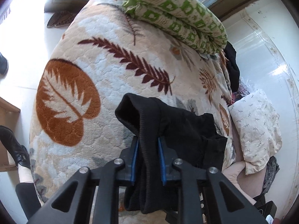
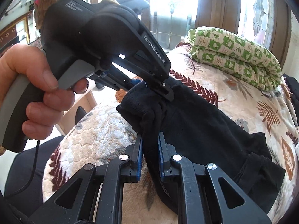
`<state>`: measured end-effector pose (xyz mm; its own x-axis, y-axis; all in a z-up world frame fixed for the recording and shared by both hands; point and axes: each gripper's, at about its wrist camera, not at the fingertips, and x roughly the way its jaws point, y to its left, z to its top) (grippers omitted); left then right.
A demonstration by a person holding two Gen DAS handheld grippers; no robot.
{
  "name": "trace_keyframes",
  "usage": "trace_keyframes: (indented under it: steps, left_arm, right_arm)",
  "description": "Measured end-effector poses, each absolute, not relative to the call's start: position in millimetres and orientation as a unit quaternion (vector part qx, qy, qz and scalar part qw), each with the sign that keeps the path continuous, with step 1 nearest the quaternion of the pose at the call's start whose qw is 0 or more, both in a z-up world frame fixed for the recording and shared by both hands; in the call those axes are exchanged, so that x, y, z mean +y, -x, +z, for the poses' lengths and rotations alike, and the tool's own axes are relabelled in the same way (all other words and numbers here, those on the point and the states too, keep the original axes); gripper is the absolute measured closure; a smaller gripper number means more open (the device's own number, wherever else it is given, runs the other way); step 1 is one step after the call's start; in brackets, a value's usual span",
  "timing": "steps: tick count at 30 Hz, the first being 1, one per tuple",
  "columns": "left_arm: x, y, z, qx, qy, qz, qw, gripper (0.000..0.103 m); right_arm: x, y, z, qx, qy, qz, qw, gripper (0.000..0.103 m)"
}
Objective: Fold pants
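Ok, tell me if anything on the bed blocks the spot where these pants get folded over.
Nothing visible does. Both tools, left and right, are shut on the black pants, and the leaf-print blanket ahead is bare. The green quilt lies at the far end, apart.

Bright daylight, blown-out windows [image 2: 175, 3], fisheye-warped edges, sharp focus

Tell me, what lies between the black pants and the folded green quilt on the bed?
Only bare leaf-patterned blanket lies between the black pants and the green quilt; the left wrist view shows it best.
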<state>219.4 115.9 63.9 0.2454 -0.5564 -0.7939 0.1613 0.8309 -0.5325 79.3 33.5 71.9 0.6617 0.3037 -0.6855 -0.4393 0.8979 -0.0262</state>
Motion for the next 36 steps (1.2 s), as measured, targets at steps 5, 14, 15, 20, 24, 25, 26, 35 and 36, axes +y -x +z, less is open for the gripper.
trace_keyframes:
  steps: [5, 14, 15, 20, 24, 25, 26, 35, 36]
  left_arm:
    - [96.7, -212.4, 89.1, 0.554, 0.155, -0.244, 0.781, 0.084]
    - [46.5, -194.6, 126.1, 0.54, 0.117, -0.274, 0.787, 0.085]
    - [39.0, -192.7, 129.8, 0.54, 0.112, -0.278, 0.787, 0.085]
    - [1.0, -177.3, 144.1, 0.537, 0.085, -0.296, 0.785, 0.085]
    - [-38.6, -163.6, 149.5, 0.538, 0.053, -0.312, 0.781, 0.085]
    - [-50.5, -160.1, 149.3, 0.539, 0.044, -0.315, 0.78, 0.085]
    - [-61.7, -157.2, 148.4, 0.541, 0.034, -0.318, 0.778, 0.085]
    - [-167.9, -144.0, 110.0, 0.577, -0.05, -0.331, 0.744, 0.073]
    - [-176.1, -144.5, 102.8, 0.585, -0.051, -0.332, 0.738, 0.067]
  right_arm:
    - [16.9, -73.3, 83.4, 0.349, 0.069, 0.199, 0.913, 0.09]
    - [-26.9, -57.8, 100.6, 0.337, 0.021, 0.177, 0.925, 0.09]
    - [-32.4, -55.4, 102.1, 0.336, 0.014, 0.174, 0.926, 0.09]
    - [-64.1, -44.8, 107.1, 0.334, -0.023, 0.159, 0.929, 0.09]
    - [-93.8, -34.1, 107.5, 0.334, -0.049, 0.142, 0.93, 0.09]
    - [-103.7, -30.6, 106.3, 0.335, -0.057, 0.134, 0.931, 0.09]
    - [-111.0, -29.0, 105.1, 0.336, -0.065, 0.129, 0.931, 0.09]
    - [-196.3, -20.0, 63.5, 0.377, -0.203, 0.074, 0.901, 0.09]
    - [-203.3, -21.1, 56.3, 0.383, -0.222, 0.071, 0.894, 0.09]
